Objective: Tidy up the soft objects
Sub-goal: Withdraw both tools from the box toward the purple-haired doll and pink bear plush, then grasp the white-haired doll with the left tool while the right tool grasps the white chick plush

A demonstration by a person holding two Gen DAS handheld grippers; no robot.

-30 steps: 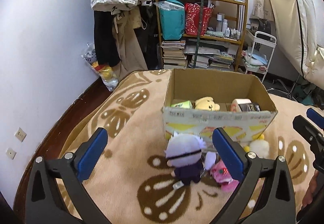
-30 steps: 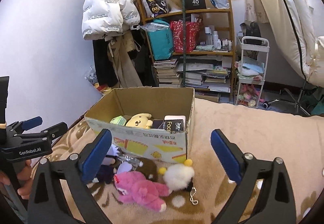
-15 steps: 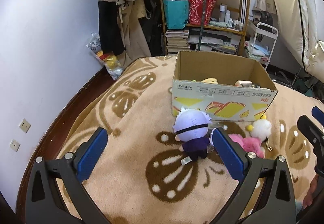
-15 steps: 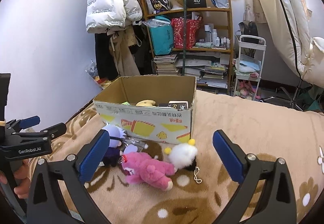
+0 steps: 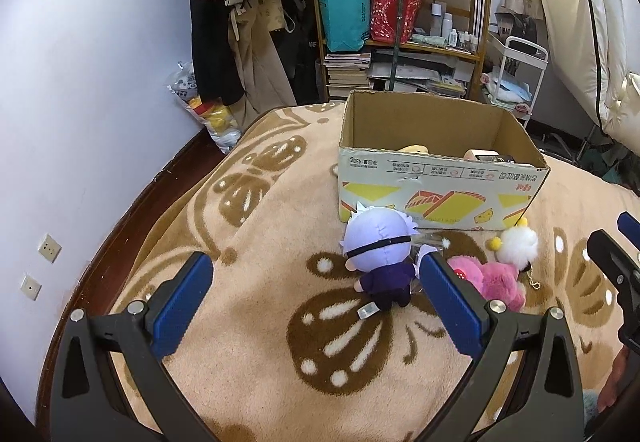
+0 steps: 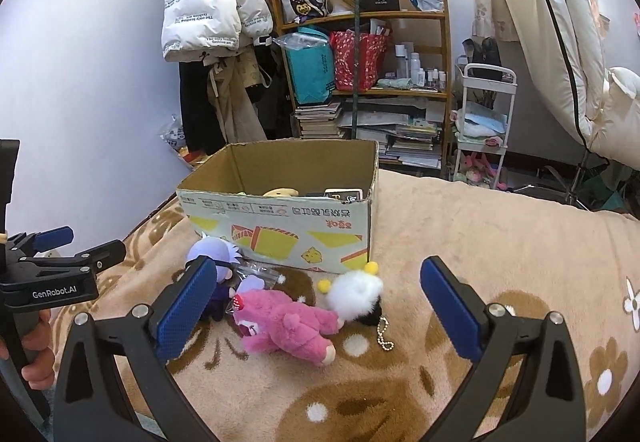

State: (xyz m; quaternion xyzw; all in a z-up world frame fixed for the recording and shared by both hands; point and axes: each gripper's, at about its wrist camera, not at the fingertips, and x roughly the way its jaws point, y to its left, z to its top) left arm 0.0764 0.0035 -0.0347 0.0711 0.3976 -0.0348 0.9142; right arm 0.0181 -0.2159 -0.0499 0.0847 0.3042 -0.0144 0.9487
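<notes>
1. Since the earlier frames both cameras have pulled back and come lower: the box (image 5: pixel 440 178) looks farther, and less of its inside is visible now.
2. I judge this as the approach to the next toy, so no toy is picked yet.
3. The left gripper (image 5: pixel 316 306) is spread wide and holds nothing; the right gripper (image 6: pixel 318 308) is also wide apart and empty.
4. Three toys lie on the blanket (image 5: pixel 248 218), just in front of the box: the doll (image 5: pixel 378 254) with a pale purple head and dark body, the pink plush (image 6: pixel 288 322) on its side, and the white pompom (image 6: pixel 354 294) with a small chain.
5. The pink plush touches the pompom; a yellow plush (image 6: pixel 282 192) is already in the box.
</notes>
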